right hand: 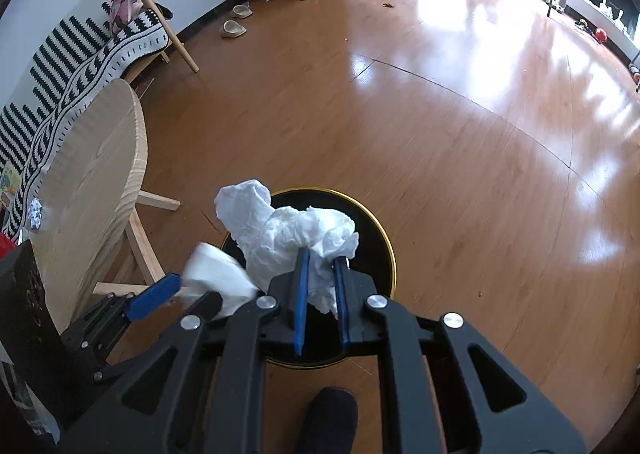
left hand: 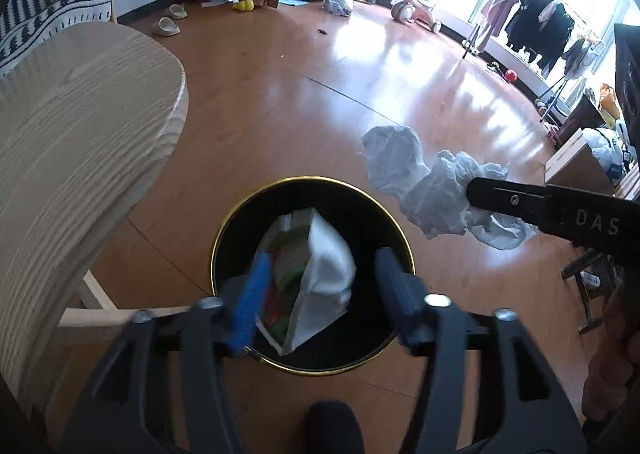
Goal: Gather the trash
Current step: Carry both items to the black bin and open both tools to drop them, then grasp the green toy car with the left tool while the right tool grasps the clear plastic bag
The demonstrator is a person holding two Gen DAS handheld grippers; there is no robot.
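Observation:
A black bin point(left hand: 312, 179) with a gold rim stands on the wooden floor. My left gripper point(left hand: 322, 288) hangs open right above it. A white printed packet point(left hand: 320, 274) lies loose between its blue fingers point(left hand: 250, 294), over the bin's mouth; the right finger is clear of it. My right gripper point(right hand: 322, 259) is shut on a crumpled white tissue point(right hand: 288, 234) above the bin point(right hand: 370, 230). In the left wrist view that tissue point(left hand: 416, 178) hangs to the right of the bin, off the black finger point(left hand: 492, 196). The packet point(right hand: 216, 278) looks blurred in the right wrist view.
A round light-wood table point(left hand: 80, 142) stands close on the left, with a scrap of crumpled foil point(right hand: 35, 214) on it. A striped bench point(right hand: 80, 54) is behind it. A dark foot point(left hand: 332, 430) is at the bottom edge. Slippers point(left hand: 166, 27), a tricycle point(left hand: 416, 4) and a clothes rack point(left hand: 532, 14) stand far off.

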